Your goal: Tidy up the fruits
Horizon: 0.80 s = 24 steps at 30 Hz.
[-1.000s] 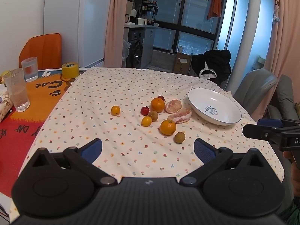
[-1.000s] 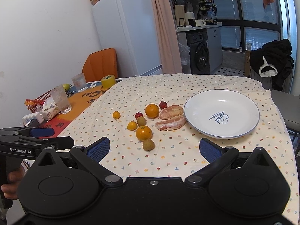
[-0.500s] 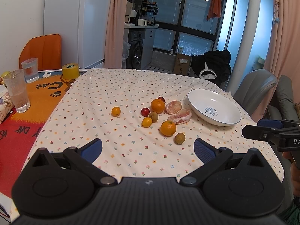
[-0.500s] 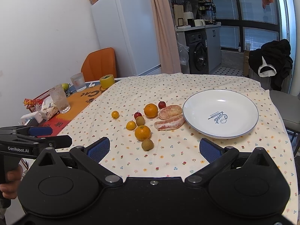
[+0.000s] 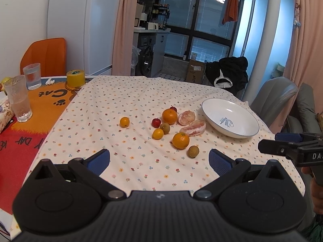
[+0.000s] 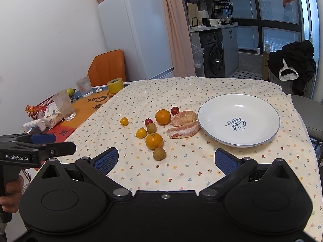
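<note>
Fruits [image 6: 154,140] lie mid-tablecloth [image 6: 181,88], plate [image 6: 238,139] beside them, empty. Left gripper [image 5: 159,159] & right gripper [image 6: 166,159] wide open, holding nothing. Oranges firm, roll easily; peeled segments [image 6: 182,130] soft—pinch gently across the middle.

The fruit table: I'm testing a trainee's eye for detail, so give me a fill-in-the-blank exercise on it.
1. The white plate holds ____ fruit.
2. The two large oranges lie on the ____ tablecloth.
3. Both grippers, left gripper and right gripper, have their jaws ____.
4. The yellow tape roll stands beside a drinking ____.

Missing words: no; flowered; open; glass
</note>
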Motion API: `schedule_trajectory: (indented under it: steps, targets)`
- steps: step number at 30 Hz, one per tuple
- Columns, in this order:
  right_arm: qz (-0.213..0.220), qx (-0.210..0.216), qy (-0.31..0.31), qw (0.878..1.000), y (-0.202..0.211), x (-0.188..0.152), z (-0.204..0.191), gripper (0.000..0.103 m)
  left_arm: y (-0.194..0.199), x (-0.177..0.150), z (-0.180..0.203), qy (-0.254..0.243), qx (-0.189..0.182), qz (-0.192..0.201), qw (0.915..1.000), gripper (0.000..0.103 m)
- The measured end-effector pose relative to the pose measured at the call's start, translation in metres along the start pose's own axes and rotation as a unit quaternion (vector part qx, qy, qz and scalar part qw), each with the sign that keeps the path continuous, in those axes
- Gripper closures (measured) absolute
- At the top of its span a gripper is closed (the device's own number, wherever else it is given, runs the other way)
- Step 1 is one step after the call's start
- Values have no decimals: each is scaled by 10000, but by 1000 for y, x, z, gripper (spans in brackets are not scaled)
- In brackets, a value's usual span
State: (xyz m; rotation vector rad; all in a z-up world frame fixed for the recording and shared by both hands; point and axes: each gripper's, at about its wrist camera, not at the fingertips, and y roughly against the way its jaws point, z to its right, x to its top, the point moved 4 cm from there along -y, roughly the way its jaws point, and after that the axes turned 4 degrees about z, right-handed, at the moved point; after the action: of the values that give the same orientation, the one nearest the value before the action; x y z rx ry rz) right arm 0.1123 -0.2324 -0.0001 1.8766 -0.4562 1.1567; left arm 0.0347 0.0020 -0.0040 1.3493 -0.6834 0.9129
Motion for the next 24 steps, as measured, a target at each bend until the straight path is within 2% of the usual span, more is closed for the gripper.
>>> schedule_trajectory:
  steps: [9, 18, 22, 24]
  targets:
    - [80, 182, -125, 9997, -13, -4, 5, 0, -16, -9, -16, 272, 97, 93, 9995, 0]
    - [-117, 330, -166, 9993, -44, -13, 7, 1, -38, -15, -23, 417, -86, 106, 9990, 0]
    - [-190, 469, -131, 9986, -56, -13, 5, 9, -50, -19, -25, 452, -153, 40, 9989, 2]
    - [-232, 479, -143, 9985, -63, -14, 6, 10, -54, -20, -26, 436, -152, 41, 9989, 2]
